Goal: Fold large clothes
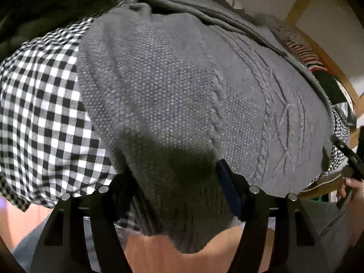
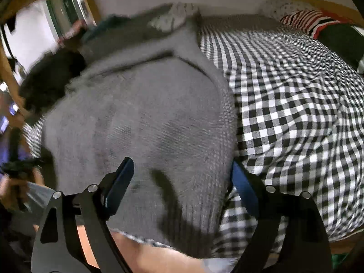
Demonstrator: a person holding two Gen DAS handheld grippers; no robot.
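Left tool astride sweater hem

A grey knitted sweater is lying spread across a black-and-white checked cover, filling the middle of the left wrist frame. Cable patterns are running down its right part, and its ribbed hem is hanging over the near edge at bottom centre. In the right wrist frame it is occupying the centre-left, blurred.
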